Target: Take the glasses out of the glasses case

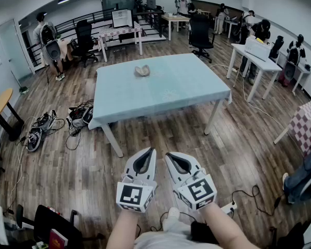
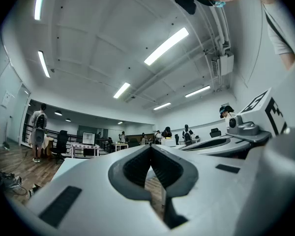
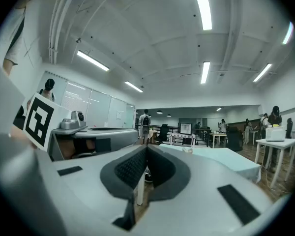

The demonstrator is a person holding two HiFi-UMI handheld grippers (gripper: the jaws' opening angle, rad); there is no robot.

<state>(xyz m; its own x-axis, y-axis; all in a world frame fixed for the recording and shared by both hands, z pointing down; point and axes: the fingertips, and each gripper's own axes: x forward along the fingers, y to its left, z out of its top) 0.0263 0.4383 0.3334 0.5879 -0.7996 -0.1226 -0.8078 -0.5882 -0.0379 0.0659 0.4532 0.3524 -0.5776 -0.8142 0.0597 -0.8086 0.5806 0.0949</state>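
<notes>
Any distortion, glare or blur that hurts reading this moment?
Head view: strong fisheye bend, even light, sharp, but the case on the table is tiny. Left gripper view: ceiling lights glare, the near left tool looks soft. Right gripper view: same bend, black corners, right tool fills the bottom.

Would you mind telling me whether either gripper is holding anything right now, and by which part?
Nothing is held: the left gripper and right gripper are both shut, empty.
</notes>
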